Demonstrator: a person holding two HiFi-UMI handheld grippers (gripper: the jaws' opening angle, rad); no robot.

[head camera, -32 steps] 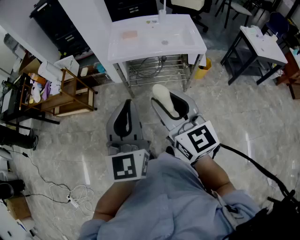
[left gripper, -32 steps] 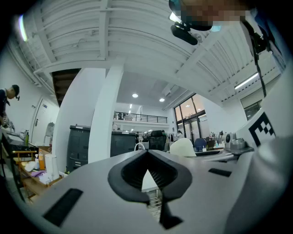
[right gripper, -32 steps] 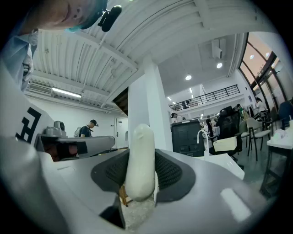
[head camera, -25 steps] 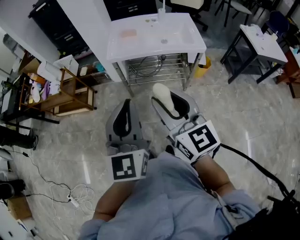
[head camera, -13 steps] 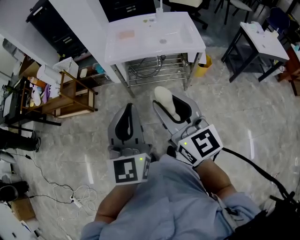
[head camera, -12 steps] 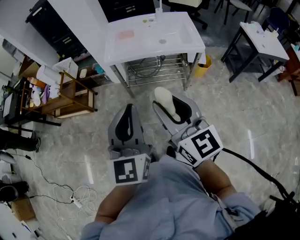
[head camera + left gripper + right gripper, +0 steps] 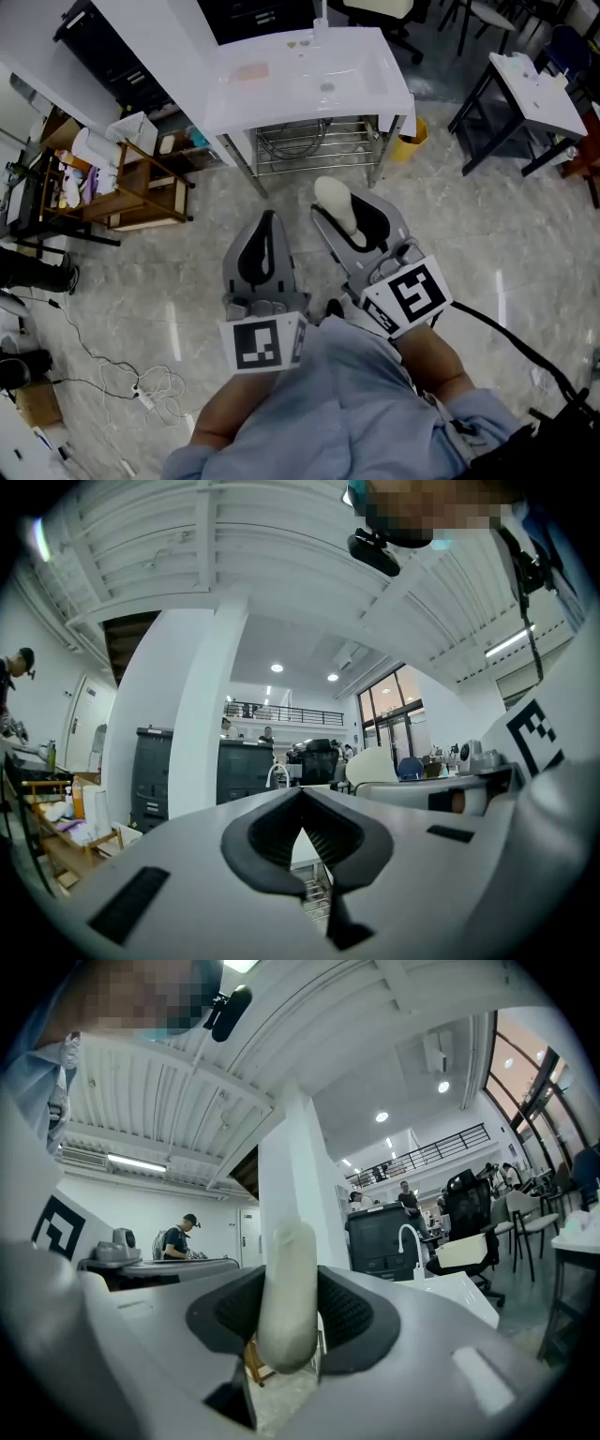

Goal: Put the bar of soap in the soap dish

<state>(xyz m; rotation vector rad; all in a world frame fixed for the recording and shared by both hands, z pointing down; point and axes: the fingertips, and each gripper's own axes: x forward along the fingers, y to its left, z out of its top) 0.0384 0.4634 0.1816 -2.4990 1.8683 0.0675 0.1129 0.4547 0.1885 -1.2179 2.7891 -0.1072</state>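
Observation:
My right gripper (image 7: 345, 210) is shut on a cream bar of soap (image 7: 336, 203), which stands on edge between the pads and sticks out past the tips. In the right gripper view the soap (image 7: 286, 1297) fills the gap between the jaws of that gripper (image 7: 289, 1321). To its left, my left gripper (image 7: 267, 225) is shut and holds nothing; its pads meet in the left gripper view (image 7: 302, 797). Both are held over the floor in front of a white sink (image 7: 375, 89). On the sink's left counter lies a pinkish flat soap dish (image 7: 251, 72).
A faucet (image 7: 321, 17) stands at the sink's back. A metal rack (image 7: 314, 141) sits under it, with a yellow bin (image 7: 409, 137) beside it. A wooden shelf (image 7: 131, 192) is at the left, a dark-legged table (image 7: 530, 89) at the right, and cables (image 7: 141, 394) on the floor.
Both grippers have drifted a little to the right and down in the head view. The soap stays clamped in the right one and the left stays shut.

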